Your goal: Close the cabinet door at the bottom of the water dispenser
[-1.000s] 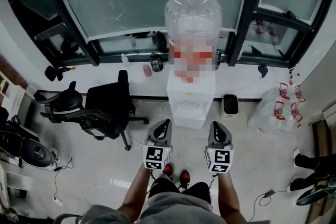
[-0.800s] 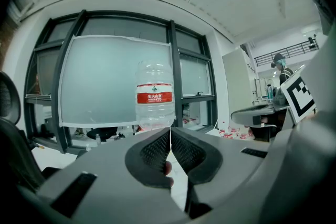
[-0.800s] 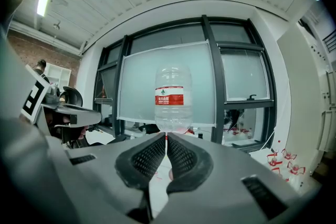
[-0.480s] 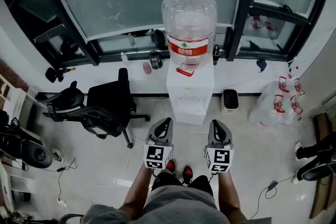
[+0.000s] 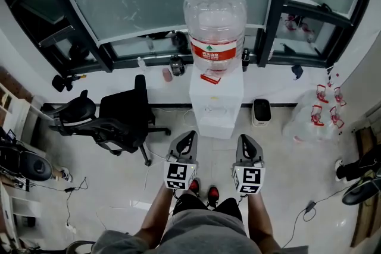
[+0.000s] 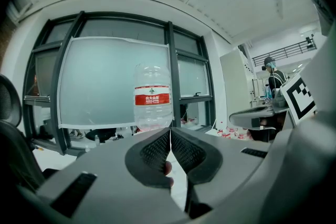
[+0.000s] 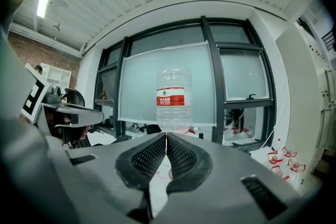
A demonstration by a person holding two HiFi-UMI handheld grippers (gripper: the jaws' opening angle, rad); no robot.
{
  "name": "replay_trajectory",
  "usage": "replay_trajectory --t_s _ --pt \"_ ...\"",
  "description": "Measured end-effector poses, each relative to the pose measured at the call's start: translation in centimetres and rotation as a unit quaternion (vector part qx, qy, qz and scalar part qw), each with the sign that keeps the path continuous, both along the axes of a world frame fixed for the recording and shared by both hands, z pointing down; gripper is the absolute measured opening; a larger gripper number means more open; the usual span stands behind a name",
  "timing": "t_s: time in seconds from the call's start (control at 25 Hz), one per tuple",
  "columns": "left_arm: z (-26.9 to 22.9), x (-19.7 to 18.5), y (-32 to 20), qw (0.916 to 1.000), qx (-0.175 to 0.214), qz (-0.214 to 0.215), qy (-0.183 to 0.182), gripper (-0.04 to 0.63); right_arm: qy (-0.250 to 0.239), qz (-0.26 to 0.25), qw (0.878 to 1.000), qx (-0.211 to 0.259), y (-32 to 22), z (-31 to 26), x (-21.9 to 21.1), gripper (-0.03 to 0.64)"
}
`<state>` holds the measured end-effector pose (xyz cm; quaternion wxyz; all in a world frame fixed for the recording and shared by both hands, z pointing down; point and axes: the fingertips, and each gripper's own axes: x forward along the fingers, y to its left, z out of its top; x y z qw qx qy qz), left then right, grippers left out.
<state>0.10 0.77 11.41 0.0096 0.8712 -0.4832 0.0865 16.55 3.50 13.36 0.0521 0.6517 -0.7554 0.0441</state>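
A white water dispenser [image 5: 216,105] stands by the window, a clear bottle [image 5: 215,15] with a red label on top. Its lower cabinet front is not visible from above. My left gripper [image 5: 189,138] and right gripper [image 5: 243,140] hover side by side in front of it, both pointing at it and apart from it. In the left gripper view the bottle [image 6: 152,104] rises behind the left gripper [image 6: 170,131], its jaws pressed together with nothing between. In the right gripper view the bottle [image 7: 174,98] stands behind the right gripper [image 7: 166,136], also shut and empty.
A black office chair [image 5: 119,122] stands left of the dispenser. A small black bin [image 5: 261,112] and a bag of bottles [image 5: 312,119] lie to its right. Cables [image 5: 303,214] trail on the floor. My red shoes [image 5: 201,190] are below the grippers.
The head view has shifted slightly, so the dispenser sits a little higher in the picture. Both grippers keep their places, jaws unchanged.
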Motion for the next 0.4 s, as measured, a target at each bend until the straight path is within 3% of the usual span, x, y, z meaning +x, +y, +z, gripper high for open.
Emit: replay_trajectory --t_s 0.4 --pt "-0.22 0.1 0.42 1.0 0.002 -0.002 -0.004 0.025 0.0 -0.002 1.0 0.007 0.11 -0.5 0.27 0.021"
